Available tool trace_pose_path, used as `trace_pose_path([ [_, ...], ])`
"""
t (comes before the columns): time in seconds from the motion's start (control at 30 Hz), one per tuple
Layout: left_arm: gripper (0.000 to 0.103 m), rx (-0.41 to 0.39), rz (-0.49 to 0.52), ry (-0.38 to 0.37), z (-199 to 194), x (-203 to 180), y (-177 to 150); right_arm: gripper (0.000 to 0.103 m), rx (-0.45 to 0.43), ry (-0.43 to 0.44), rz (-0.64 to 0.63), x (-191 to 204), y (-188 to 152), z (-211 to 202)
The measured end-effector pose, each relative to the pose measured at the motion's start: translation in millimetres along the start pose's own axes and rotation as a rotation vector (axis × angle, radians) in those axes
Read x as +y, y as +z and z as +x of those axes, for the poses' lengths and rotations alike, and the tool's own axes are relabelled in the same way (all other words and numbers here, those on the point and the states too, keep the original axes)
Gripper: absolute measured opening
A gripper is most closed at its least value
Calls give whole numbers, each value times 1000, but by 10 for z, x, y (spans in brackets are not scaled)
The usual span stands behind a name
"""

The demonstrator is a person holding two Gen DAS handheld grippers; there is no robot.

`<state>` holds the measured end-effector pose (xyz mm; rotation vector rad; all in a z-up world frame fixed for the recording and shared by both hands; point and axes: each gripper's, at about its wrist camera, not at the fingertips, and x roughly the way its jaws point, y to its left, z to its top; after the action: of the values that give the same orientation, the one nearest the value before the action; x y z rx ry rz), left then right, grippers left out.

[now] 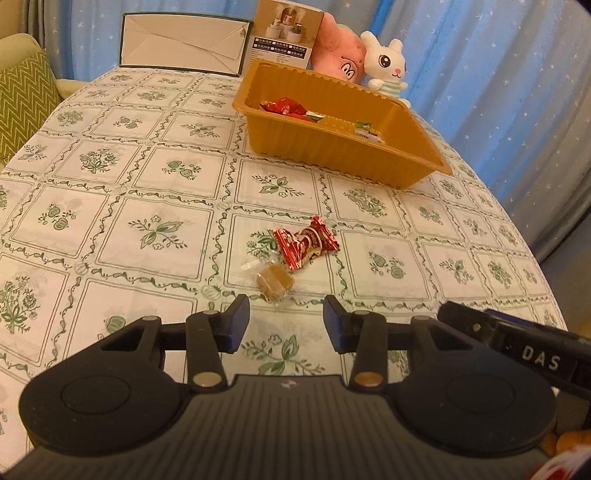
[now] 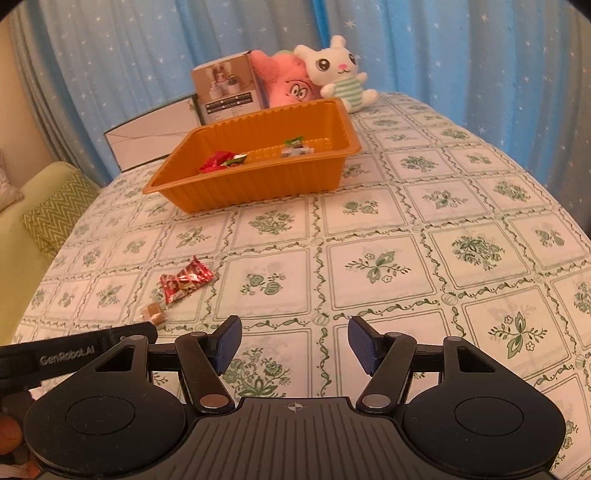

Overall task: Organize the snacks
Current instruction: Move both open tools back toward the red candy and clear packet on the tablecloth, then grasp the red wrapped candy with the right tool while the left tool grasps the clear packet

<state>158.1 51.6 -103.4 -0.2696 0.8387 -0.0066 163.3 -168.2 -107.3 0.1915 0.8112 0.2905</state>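
Observation:
A red wrapped candy (image 1: pixel 307 243) and a small brown candy in clear wrap (image 1: pixel 274 281) lie on the tablecloth just ahead of my open, empty left gripper (image 1: pixel 286 312). Both also show at the left of the right wrist view, the red candy (image 2: pixel 186 278) and the brown candy (image 2: pixel 153 313). An orange tray (image 1: pixel 343 155) farther back holds several wrapped snacks; it also shows in the right wrist view (image 2: pixel 251 181). My right gripper (image 2: pixel 294 330) is open and empty over bare tablecloth, to the right of the candies.
A brown box (image 1: pixel 286 31), a pink plush (image 1: pixel 338 48) and a white bunny plush (image 1: pixel 386 61) stand behind the tray. A white envelope box (image 1: pixel 183 44) stands at the table's far edge. A green cushion (image 1: pixel 22 96) lies left of the table.

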Motion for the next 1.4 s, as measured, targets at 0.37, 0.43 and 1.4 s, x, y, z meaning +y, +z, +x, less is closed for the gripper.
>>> trace_pose_path([
  [0.37, 29, -12, 6, 41, 257, -58, 98, 64, 6, -7, 54, -76, 47, 92],
  [0.43, 25, -16, 13, 50, 269, -58, 104, 64, 8, -9, 56, -73, 48, 107],
  [1.4, 18, -1, 243, 67, -147, 469, 694, 64, 55, 227, -475, 819, 195, 815],
])
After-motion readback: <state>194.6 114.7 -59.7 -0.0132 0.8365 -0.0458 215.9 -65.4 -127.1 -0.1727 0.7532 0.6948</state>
